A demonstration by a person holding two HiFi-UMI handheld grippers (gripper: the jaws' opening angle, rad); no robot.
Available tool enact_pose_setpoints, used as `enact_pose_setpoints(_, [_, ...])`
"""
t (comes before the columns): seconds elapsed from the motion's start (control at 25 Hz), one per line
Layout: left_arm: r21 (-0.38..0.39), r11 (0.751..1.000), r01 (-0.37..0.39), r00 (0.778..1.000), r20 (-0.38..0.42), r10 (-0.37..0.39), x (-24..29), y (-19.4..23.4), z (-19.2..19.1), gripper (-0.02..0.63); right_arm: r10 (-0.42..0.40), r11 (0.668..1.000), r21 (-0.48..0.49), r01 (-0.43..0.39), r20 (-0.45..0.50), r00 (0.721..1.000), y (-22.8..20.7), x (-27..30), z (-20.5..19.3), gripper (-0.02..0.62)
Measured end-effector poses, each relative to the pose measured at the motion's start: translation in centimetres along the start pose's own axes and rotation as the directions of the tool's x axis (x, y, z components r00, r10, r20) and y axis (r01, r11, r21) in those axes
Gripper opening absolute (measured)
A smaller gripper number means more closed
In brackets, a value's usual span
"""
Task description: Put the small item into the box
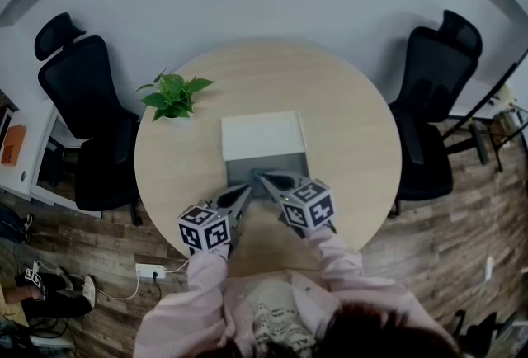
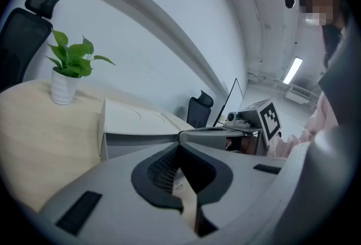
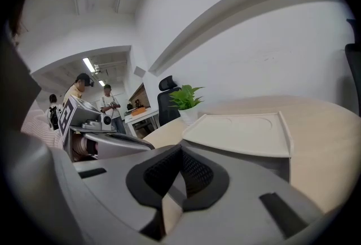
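Bystanders [image 3: 108, 104] in right gripper view only, box [image 1: 262, 135] everywhere

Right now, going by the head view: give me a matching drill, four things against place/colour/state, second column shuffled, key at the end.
Things:
1. box
2. potted plant
3. table
4. right gripper

Descriptions:
A. round, light wood
B. jaws together, at the box's near side
C. white, mid-table, top closed
D. green leaves in a white pot, left of the box in the head view

Pairs: 1-C, 2-D, 3-A, 4-B
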State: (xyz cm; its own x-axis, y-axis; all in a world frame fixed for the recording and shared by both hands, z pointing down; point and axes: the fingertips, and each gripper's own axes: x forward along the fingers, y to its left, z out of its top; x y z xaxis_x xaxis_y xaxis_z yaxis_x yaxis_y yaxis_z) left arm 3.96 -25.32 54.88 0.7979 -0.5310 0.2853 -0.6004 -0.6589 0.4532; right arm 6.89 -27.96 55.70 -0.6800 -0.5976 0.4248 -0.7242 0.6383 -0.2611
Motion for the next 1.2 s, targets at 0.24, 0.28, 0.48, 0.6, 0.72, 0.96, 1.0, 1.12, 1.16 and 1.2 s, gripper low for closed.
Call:
enact_pose_setpoints(0.24, [0.025,1.000,-0.001,1.000,0.022,0.000,-0.2,-0.2,0.2,0.009,-0.012,1.000,0.009,0.011,0.057,0.998,-0.2,-0.3,0.6,-0.003])
enact_pose_setpoints(0.28, [0.025,1.000,0.001,1.000,0.023,-0.001,-0.3,-0.3,0.2,0.009,-0.016,1.000,0.009,0.015,0.061,0.998,-0.2,-0.5,0.6,-0.003])
enact_pose_setpoints(0.48, [0.037,0.999,-0.001,1.000,0.031,-0.001,-0.5,-0.5,0.5,0.009,-0.019,1.000,-0.023,0.020,0.078,0.997,0.0,-0.9,0.7,-0.005])
enact_pose_setpoints(0.6, [0.047,0.999,-0.002,0.999,0.043,0.000,-0.6,-0.5,0.8,0.009,-0.009,1.000,-0.021,0.011,0.092,0.996,0.1,-1.0,0.9,-0.005])
enact_pose_setpoints(0.72, [0.054,0.999,0.003,0.999,0.049,-0.006,-0.5,-0.7,1.0,0.009,-0.003,1.000,-0.022,0.005,0.102,0.995,0.2,-1.3,1.1,-0.005])
enact_pose_setpoints(0.96, [0.063,0.998,0.005,0.998,0.060,-0.009,-0.5,-1.0,1.1,0.009,0.007,1.000,-0.022,-0.004,0.107,0.994,0.2,-1.5,1.0,-0.005])
enact_pose_setpoints(1.0, [0.064,0.998,0.004,0.998,0.062,-0.008,-0.5,-1.0,1.2,0.009,0.008,1.000,-0.022,-0.006,0.107,0.994,0.2,-1.5,1.0,-0.005])
enact_pose_setpoints(1.12, [0.067,0.998,0.001,0.998,0.067,-0.005,-0.6,-1.1,1.3,0.009,0.014,1.000,-0.025,-0.011,0.107,0.994,0.3,-1.6,1.0,-0.005])
enact_pose_setpoints(1.16, [0.068,0.998,0.000,0.998,0.067,-0.005,-0.6,-1.1,1.3,0.009,0.015,1.000,-0.024,-0.013,0.107,0.994,0.3,-1.6,1.0,-0.005])
enact_pose_setpoints(1.2, [0.069,0.998,0.000,0.998,0.067,-0.004,-0.6,-1.2,1.4,0.009,0.017,1.000,-0.024,-0.015,0.106,0.994,0.3,-1.7,1.0,-0.005])
